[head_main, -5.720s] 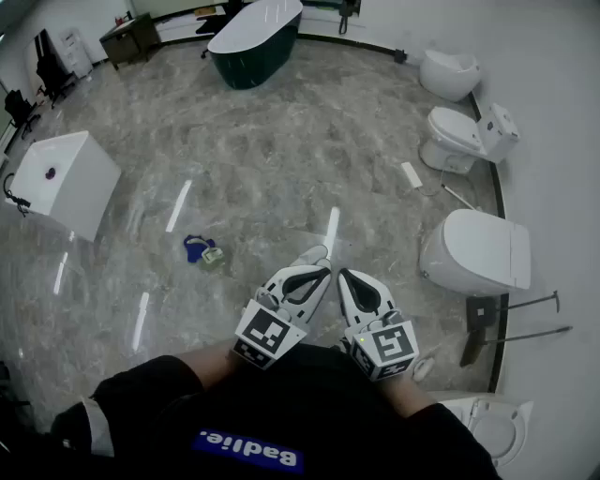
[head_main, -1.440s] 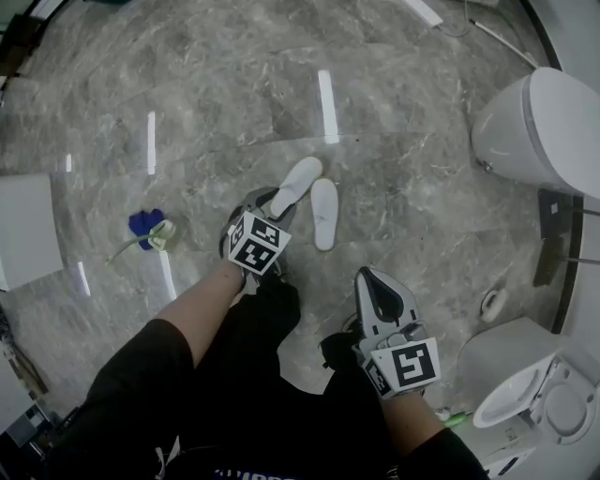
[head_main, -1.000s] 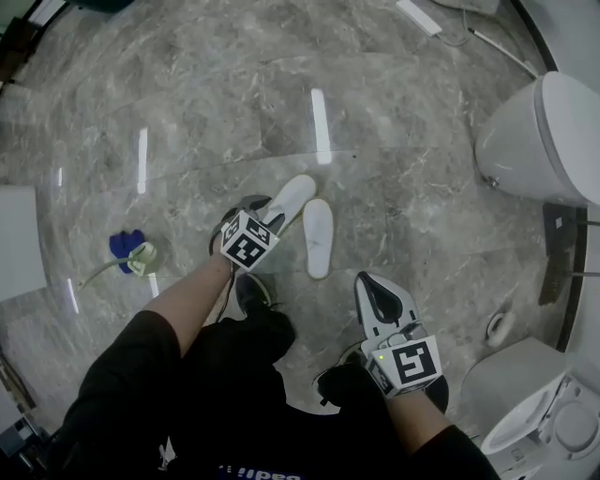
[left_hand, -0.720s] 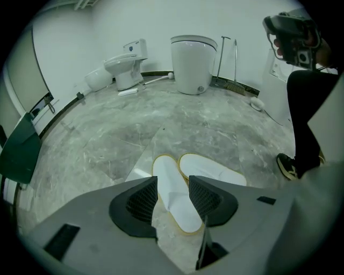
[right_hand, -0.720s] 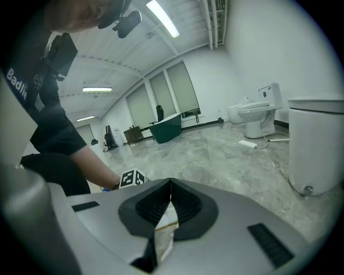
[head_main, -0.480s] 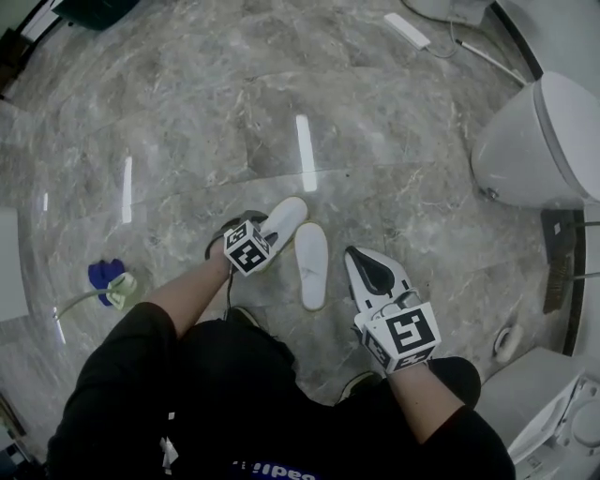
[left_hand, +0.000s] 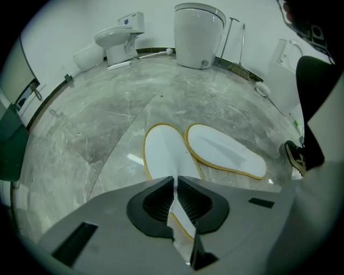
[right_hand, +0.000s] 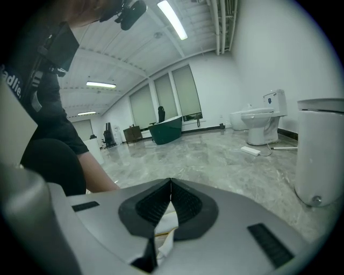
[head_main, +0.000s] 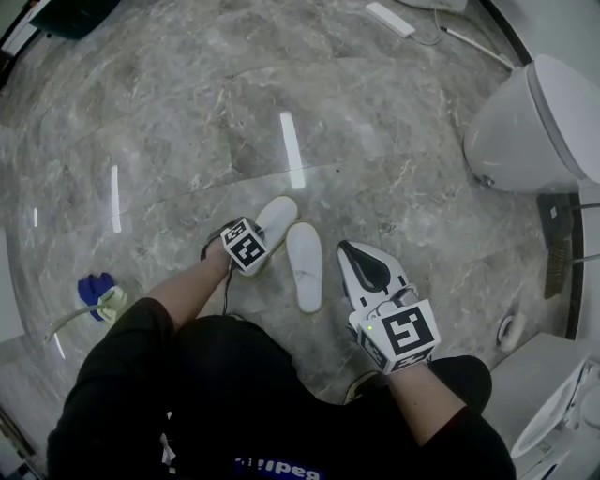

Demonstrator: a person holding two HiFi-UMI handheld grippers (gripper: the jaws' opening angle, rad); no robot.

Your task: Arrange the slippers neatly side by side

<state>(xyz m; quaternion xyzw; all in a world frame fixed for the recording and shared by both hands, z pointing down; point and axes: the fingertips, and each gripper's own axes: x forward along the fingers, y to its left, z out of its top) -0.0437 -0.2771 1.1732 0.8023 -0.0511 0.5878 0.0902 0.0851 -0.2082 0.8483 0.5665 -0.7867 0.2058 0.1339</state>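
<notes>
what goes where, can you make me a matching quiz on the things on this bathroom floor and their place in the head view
Things:
1 slippers
2 closed toilet
3 blue item
4 white power strip

Places:
a left edge
b top edge
c centre
d right edge

Pairs: 1c, 2d, 3a, 4b

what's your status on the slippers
Left gripper just closed on left slipper, near end. Right gripper shut, empty, beside right slipper. Pair in a V, not yet parallel. Nothing in the way.
</notes>
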